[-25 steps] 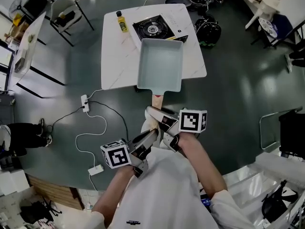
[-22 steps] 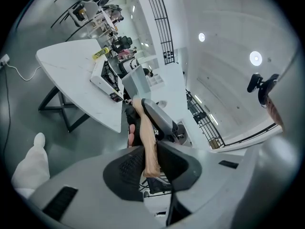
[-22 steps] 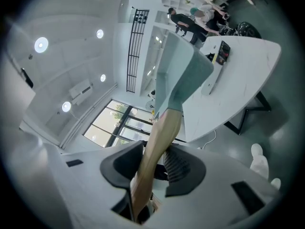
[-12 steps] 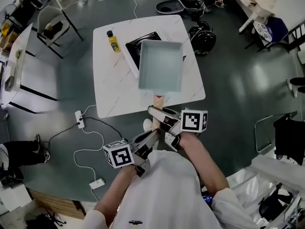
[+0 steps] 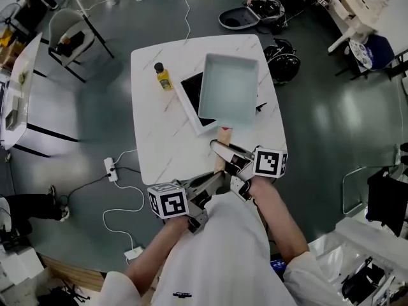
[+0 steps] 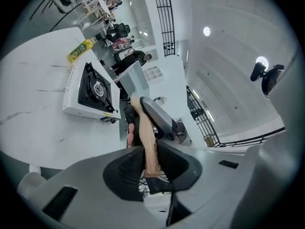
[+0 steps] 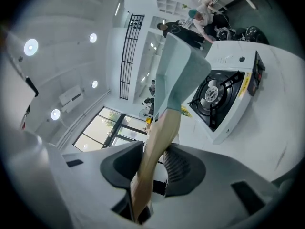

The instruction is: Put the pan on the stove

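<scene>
Step, as I read it: carry. The pan [image 5: 229,88] is in the air over the stove [image 5: 191,89], not yet down. Both hand-held grippers, left [image 5: 215,178] & right [image 5: 224,154], are clamped on its handle [image 5: 223,134], one behind the other.

Next, prob.: centre the pan over the burner, keep it level, lower till the base sits on the supports, then let go.

Pan: rectangular, deep straight walls, smooth pale blue-grey; handle is tan wood, slim. Stove: white boxy case, black top, round burner w/ metal prongs. Surface [image 5: 159,146]: white, marble-look, faint veins, rounded corners.
</scene>
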The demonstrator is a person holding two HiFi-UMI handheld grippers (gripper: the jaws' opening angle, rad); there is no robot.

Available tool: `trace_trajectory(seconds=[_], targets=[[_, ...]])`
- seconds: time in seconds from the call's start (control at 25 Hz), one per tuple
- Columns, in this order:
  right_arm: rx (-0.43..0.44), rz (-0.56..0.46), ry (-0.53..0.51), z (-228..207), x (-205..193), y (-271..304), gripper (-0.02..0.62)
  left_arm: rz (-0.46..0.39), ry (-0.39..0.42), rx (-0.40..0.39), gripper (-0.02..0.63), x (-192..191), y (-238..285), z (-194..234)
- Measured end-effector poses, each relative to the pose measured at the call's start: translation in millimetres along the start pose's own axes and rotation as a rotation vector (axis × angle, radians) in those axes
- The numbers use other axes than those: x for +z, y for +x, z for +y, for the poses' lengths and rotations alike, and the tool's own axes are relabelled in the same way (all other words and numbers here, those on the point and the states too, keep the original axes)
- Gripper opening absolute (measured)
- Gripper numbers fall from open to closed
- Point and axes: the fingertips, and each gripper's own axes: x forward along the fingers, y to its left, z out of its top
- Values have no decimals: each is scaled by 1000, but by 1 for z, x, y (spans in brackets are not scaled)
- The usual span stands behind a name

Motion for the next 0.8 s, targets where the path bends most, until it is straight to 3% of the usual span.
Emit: trace_trajectory(seconds=[0.28, 0.8], targets=[[2, 29, 34, -14, 30, 14, 137, -24, -28, 8, 81, 29, 21, 10], [22, 133, 44, -31, 48, 8, 141, -75, -66, 45, 83, 34, 54, 13]])
